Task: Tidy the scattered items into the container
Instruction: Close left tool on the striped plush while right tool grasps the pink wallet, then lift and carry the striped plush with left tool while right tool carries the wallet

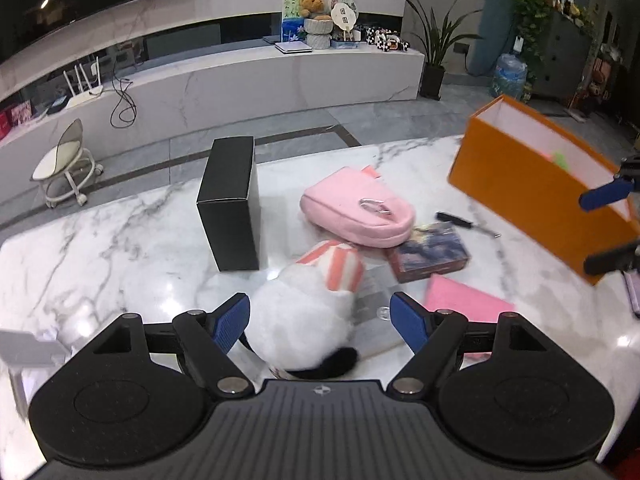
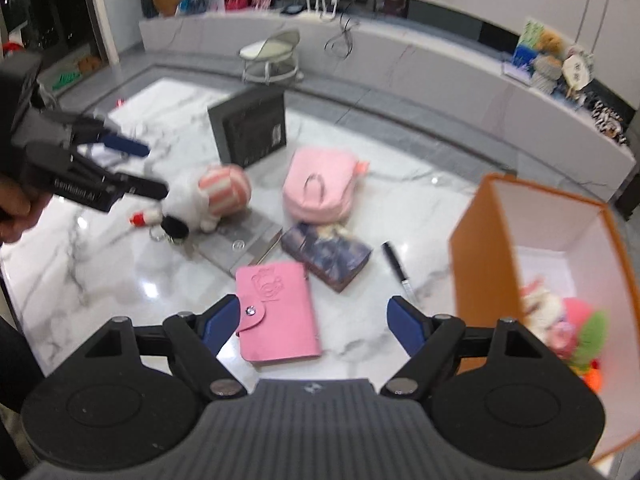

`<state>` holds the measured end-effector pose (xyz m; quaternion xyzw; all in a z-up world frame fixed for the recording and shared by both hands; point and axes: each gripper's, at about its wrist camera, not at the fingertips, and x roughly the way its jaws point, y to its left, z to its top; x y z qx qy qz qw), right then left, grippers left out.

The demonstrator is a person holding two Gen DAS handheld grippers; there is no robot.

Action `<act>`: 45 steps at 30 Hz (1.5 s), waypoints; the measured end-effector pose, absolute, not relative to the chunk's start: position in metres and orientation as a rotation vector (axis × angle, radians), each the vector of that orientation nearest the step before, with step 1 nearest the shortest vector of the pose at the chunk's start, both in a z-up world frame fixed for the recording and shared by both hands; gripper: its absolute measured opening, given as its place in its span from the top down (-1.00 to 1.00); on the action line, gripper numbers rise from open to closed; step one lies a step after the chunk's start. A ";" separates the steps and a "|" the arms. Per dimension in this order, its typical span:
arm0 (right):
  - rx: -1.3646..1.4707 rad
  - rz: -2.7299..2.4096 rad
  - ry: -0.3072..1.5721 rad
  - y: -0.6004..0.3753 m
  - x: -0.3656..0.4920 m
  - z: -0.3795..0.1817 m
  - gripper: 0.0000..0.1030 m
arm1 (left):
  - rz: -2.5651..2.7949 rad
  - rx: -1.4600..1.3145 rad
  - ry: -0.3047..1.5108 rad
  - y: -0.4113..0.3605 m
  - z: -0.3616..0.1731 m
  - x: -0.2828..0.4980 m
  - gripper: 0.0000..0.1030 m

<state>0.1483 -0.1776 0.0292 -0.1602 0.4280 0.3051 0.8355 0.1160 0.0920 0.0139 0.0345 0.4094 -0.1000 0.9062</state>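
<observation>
Left gripper (image 1: 320, 320) spread, jaws flanking white plush toy (image 1: 304, 320), contact unclear. Right gripper (image 2: 312, 320) spread above pink wallet (image 2: 276, 312). Orange box (image 2: 480, 264) right, open.

Grey tiled floor (image 1: 288, 120) being crossed by dark inlay strip. Long marble bench (image 1: 240, 80) being lined along white wall; small white stool (image 1: 66, 160) being parked beside it. Potted plant (image 1: 436, 48) being stood at bench end.
</observation>
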 end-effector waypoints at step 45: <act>-0.447 0.657 1.049 -0.097 0.181 -0.085 -0.58 | -0.220 -0.052 0.955 0.125 -0.046 0.161 -0.83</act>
